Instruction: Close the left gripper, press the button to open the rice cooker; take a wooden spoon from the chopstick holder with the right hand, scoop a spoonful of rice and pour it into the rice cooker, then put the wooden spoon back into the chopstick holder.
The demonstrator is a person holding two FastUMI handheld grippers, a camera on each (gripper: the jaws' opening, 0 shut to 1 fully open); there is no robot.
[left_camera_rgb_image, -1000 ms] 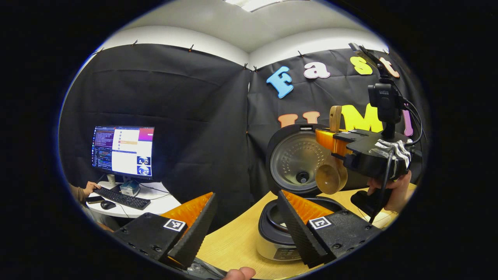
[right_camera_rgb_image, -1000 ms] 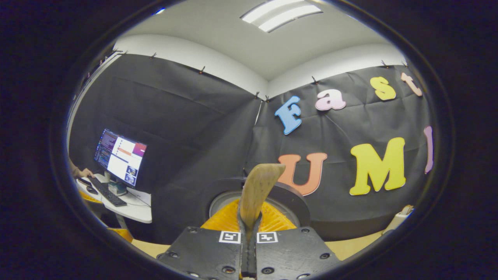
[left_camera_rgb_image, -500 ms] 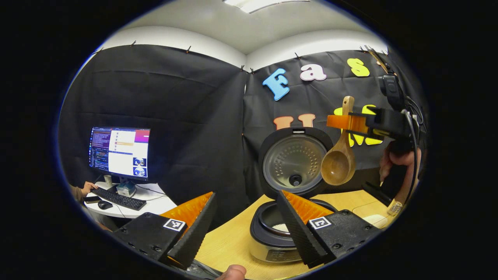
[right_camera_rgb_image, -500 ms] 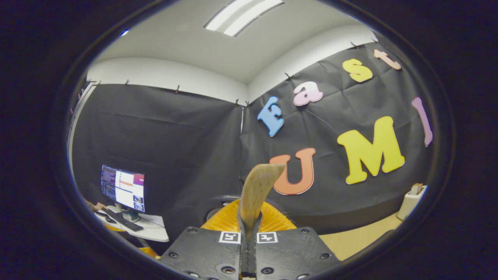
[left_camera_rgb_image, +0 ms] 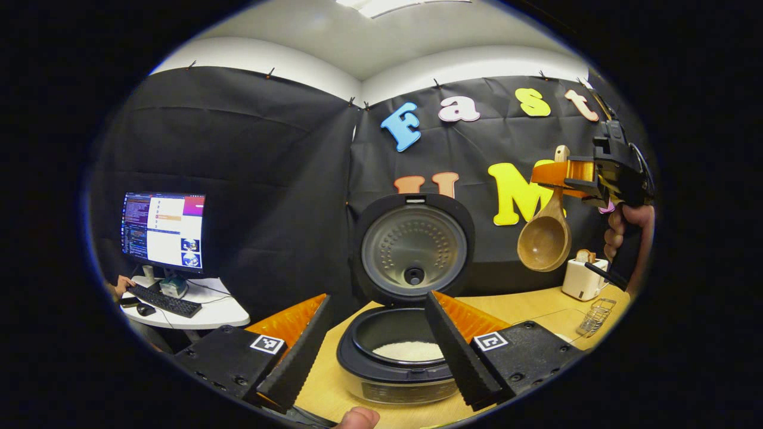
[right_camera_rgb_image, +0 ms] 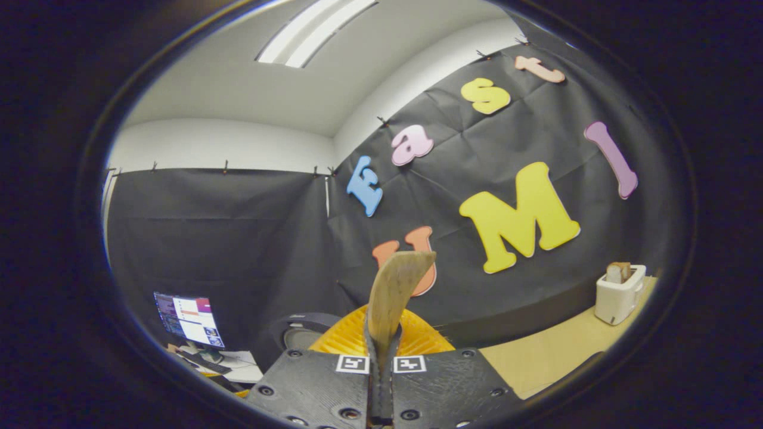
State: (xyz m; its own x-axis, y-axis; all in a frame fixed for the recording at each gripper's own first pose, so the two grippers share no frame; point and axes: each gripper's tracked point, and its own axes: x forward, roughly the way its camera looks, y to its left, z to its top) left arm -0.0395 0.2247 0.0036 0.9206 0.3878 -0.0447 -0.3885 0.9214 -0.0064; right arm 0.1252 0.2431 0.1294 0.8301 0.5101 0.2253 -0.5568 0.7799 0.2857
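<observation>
Left gripper view: the left gripper hovers over the pale wood-grain desk, its jaws wide apart and empty; the two fingers are wedge-shaped with ribbed inner faces, each block bearing a small square marker. Between the fingers stands the rice cooker, round and dark-rimmed; its lid is raised upright, showing a circular metal inner plate dotted with small dimples and a dark central vent; a low bed of white rice lies in the inner pot. To the upper right, the right gripper, held by a hand, is clamped on the handle of the wooden spoon; the spoon hangs in the air with its deep, rounded, smooth-grained bowl lowermost and facing the camera, well right of the cooker and above the desk. Beneath it sits a small white toaster with bread in its slot, and just beside that a wire rack. At far left a lit monitor and keyboard rest on a separate white table.

Right gripper view: the right gripper has its jaws closed on the spoon's handle — a flat, tapered wooden tip rising upright between them; the toaster stands on the desk at right — the cooker's lid edge shows low at left.
</observation>
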